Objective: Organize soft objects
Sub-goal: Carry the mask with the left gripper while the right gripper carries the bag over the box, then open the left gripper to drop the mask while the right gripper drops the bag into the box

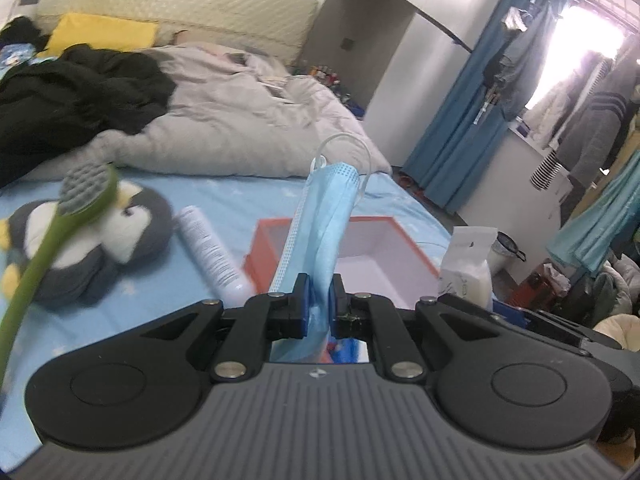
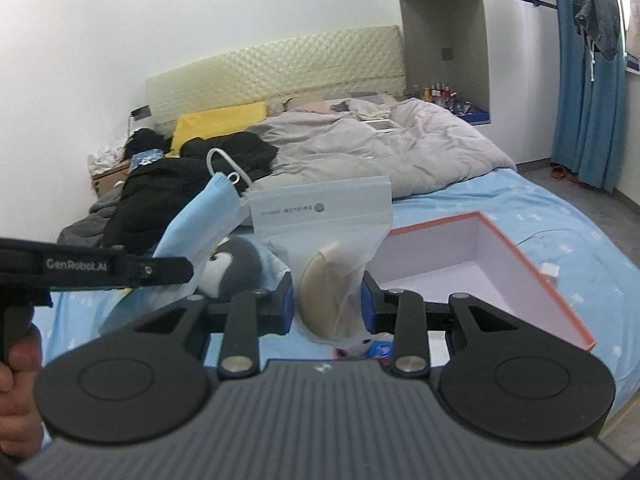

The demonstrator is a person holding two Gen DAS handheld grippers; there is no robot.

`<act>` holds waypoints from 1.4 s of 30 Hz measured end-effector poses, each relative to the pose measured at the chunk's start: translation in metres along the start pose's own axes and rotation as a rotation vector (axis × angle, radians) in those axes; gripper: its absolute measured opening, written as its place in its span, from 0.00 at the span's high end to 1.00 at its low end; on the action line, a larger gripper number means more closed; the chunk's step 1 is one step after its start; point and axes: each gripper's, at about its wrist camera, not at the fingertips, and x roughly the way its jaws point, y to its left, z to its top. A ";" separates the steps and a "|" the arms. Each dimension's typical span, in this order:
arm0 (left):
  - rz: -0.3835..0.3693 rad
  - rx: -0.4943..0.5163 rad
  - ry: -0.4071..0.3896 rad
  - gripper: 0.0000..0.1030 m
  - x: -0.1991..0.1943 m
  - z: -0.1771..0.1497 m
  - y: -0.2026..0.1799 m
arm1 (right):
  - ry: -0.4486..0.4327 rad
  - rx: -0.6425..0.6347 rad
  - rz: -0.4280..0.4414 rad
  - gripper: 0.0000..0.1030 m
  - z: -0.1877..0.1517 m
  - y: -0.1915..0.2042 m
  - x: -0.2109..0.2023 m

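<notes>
Folded blue face mask pinched upright, frosted pouch holding tan pad

A bed with a pale blue sheet fills the room, its quilted cream headboard against the white far wall. A rumpled grey duvet lies across the far half, with a yellow pillow and dark clothing (heaped loosely) to the left. On the right, blue curtains hang beside a glaring bright window. Garments hang on a rack at the far right.
</notes>
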 end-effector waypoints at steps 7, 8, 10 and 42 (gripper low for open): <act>-0.034 0.040 0.082 0.89 0.065 0.015 -0.033 | 0.055 0.055 -0.050 0.65 0.011 -0.042 0.032; -0.039 0.039 0.098 0.89 0.077 0.016 -0.035 | 0.070 0.068 -0.054 0.65 0.010 -0.050 0.039; -0.044 0.039 0.130 0.89 0.102 0.019 -0.038 | 0.099 0.084 -0.068 0.65 0.007 -0.063 0.053; 0.019 0.121 0.309 0.67 0.243 0.014 -0.031 | 0.283 0.199 -0.135 0.54 -0.034 -0.139 0.145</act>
